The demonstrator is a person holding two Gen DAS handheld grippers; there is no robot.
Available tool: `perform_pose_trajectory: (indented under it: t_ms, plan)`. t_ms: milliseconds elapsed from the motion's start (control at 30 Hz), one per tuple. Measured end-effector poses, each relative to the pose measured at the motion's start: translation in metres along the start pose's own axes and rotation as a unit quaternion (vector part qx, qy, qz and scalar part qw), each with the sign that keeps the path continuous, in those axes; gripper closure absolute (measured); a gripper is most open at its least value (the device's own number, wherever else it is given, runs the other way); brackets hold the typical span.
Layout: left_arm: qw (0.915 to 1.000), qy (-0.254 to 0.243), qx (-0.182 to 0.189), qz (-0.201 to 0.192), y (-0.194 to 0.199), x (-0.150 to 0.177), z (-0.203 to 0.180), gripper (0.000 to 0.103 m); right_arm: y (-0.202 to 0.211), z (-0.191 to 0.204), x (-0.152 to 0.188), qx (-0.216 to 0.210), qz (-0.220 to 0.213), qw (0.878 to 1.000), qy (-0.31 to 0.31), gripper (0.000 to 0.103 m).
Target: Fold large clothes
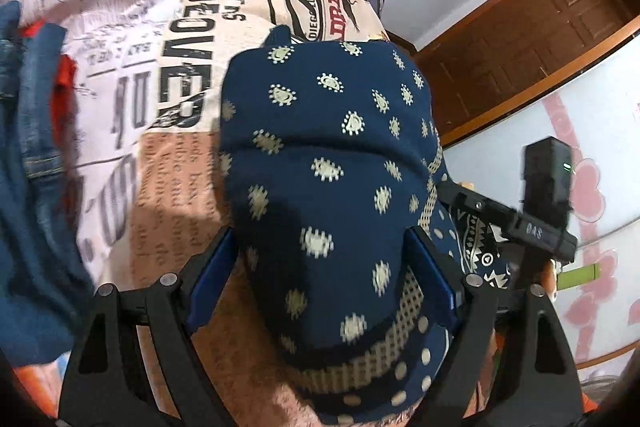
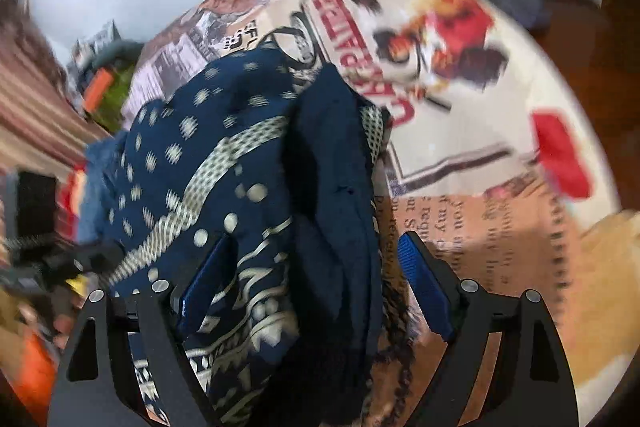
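Note:
A navy blue garment (image 1: pixel 328 155) with cream paisley dots and patterned borders lies bunched on a newspaper-print bedspread (image 1: pixel 160 75). My left gripper (image 1: pixel 320 267) stands with its jaws wide apart, and the cloth fills the gap between the blue pads (image 1: pixel 212 275). In the right wrist view the same garment (image 2: pixel 224 163) is heaped with a plain dark fold on top. My right gripper (image 2: pixel 316 279) is also wide open with the cloth lying between its pads (image 2: pixel 424 287). The right gripper's body (image 1: pixel 540 211) shows at the right of the left wrist view.
Blue jeans (image 1: pixel 28 155) and a red cloth (image 1: pixel 64 79) lie at the left of the bed. A wooden door (image 1: pixel 520 39) and a white wall with pink decals (image 1: pixel 592 195) stand to the right. The bedspread (image 2: pixel 460 107) stretches right of the garment.

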State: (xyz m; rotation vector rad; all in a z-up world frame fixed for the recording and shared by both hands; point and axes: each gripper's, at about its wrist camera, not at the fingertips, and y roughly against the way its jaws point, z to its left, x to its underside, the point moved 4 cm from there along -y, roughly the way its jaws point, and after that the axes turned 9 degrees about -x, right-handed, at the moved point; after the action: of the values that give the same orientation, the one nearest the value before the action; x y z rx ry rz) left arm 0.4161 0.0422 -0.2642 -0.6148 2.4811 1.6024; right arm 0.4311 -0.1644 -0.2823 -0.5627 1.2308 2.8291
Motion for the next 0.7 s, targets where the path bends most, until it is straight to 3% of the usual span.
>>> perform_pose_trajectory:
  t_ms: [133,367,533,700]
  plan:
    - [1.0000,-0.004,0.004,0.005,-0.014,-0.007,-0.005,0.011,-0.016,-0.022,-0.006,-0.058,0.020,0.997,-0.045,0.006]
    - [0.9996,0.004,0.023,0.015,-0.029,-0.018,-0.005,0.008,-0.029,-0.014,-0.009,-0.106,0.033,0.992,-0.054,0.005]
    - [0.9994,0.010,0.027,0.018,-0.028,-0.023,-0.003,0.013,-0.031,0.001,-0.006,-0.146,0.042,0.987,-0.062,0.032]
    - [0.9996,-0.006,0.025,0.010,-0.009,-0.025,-0.011,0.035,-0.016,0.019,-0.004,-0.129,0.037,0.989,-0.061,0.067]
